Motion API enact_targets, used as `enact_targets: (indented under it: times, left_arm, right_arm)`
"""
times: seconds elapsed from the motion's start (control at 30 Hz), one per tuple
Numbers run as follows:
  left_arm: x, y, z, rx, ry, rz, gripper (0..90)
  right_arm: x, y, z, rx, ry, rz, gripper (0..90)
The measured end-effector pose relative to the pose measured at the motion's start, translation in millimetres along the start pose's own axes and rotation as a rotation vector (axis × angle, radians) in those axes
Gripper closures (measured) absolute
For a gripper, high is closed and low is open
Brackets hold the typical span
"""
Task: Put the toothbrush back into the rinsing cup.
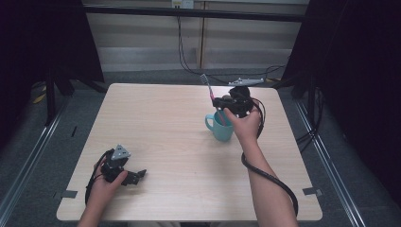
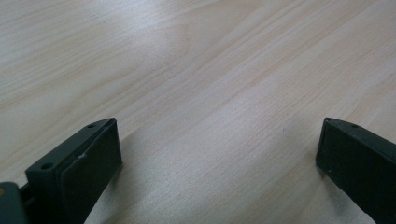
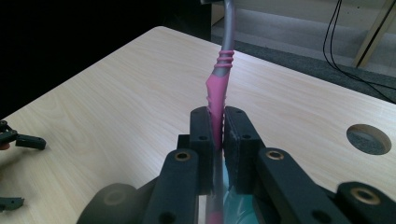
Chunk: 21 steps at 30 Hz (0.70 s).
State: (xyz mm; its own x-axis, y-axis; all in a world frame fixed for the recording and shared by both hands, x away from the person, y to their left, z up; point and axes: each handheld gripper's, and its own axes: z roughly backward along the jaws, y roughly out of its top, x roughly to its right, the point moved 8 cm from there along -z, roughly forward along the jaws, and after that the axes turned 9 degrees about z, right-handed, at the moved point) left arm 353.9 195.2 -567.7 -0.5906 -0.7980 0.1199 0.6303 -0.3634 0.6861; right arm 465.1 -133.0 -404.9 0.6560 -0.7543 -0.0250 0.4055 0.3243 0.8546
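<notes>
The pink-and-grey plastic toothbrush (image 3: pixel 218 95) stands nearly upright over the teal ceramic mug (image 1: pixel 220 126), its lower handle reaching into the mug's mouth and its bristled head (image 1: pixel 204 78) tilted up and away toward the far edge. The right tool (image 3: pixel 217 133) is clenched on the pink grip section, both black pads pressing flat against the handle; this mid-handle hold probably keeps the brush steady and vertical so that its end clears the mug rim. The handle shows a pink ribbed zone that passes into a smooth grey neck. The mug sits right of centre on the pale wood-grain tabletop (image 1: pixel 165 123), handle turned to the left. The left tool (image 1: pixel 132 177) rests low at the near left part of the tabletop, well apart from the mug, its jaws released and spread wide over bare wood, grasping nothing.
</notes>
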Motion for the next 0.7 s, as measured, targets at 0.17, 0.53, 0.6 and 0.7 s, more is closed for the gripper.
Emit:
enact_targets:
  times: [0.17,0.53,0.6,0.7]
  left_arm:
    - [0.0,0.0,0.0,0.0,0.0,0.0,0.0]
    - [-0.1,-0.1,0.1,-0.001,0.002,0.0,0.0]
    - [-0.1,-0.1,0.1,-0.001,0.002,-0.001,0.0]
    - [0.0,0.0,0.0,0.0,0.0,0.0,0.0]
  right_arm:
    - [4.4,-1.6,-1.5,0.0,-0.009,-0.007,82.5]
    - [15.3,-6.0,-5.1,-0.002,-0.033,-0.015,82.5]
    - [17.1,-7.2,-6.8,-0.001,-0.035,-0.018,82.5]
    - [18.8,-9.7,-10.3,-0.002,-0.038,-0.023,82.5]
